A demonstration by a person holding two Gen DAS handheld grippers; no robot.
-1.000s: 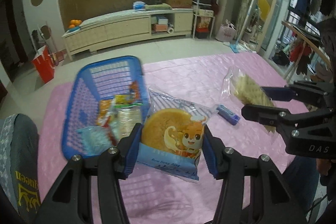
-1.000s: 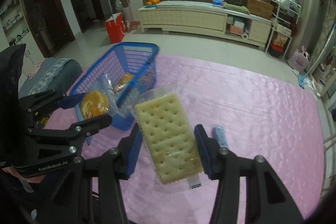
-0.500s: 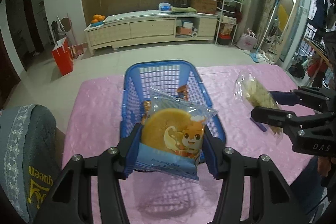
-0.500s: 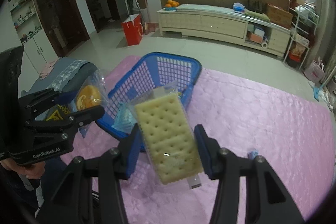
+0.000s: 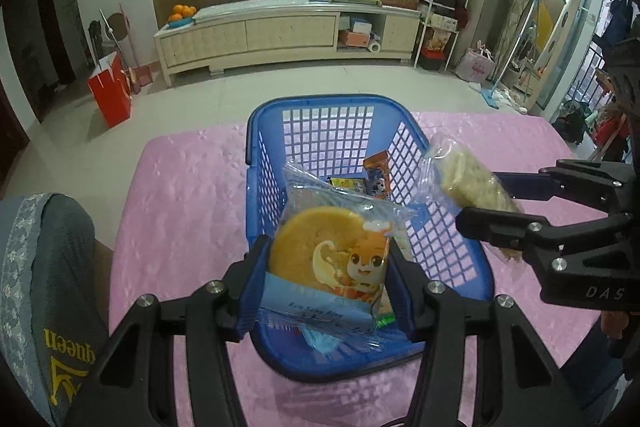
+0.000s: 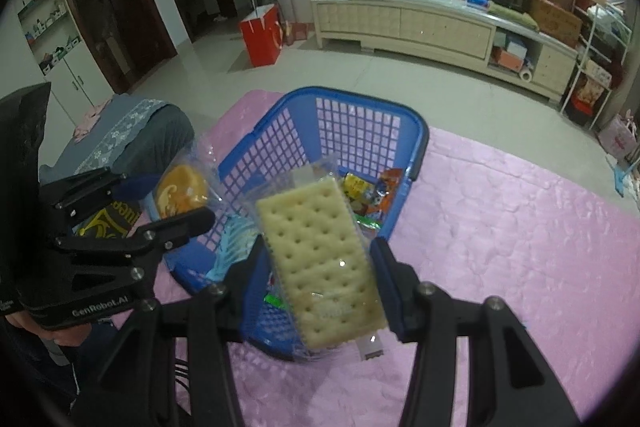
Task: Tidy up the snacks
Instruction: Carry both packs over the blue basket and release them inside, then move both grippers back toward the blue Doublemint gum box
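A blue plastic basket stands on the pink tablecloth and holds several small snack packets. My left gripper is shut on a clear-wrapped round cake with a cartoon squirrel, held over the basket's near end. My right gripper is shut on a clear packet of pale crackers, also held above the basket. The crackers hang over the basket's right rim in the left wrist view. The cake shows at the left in the right wrist view.
A grey cushioned seat stands at the table's left edge. Beyond the table lies tiled floor with a red bag, a long low cabinet and a metal rack. Pink cloth spreads out on the right.
Both grippers have swung left across the table with their packets and now hang over the basket. The small blue packet on the cloth has dropped out of view.
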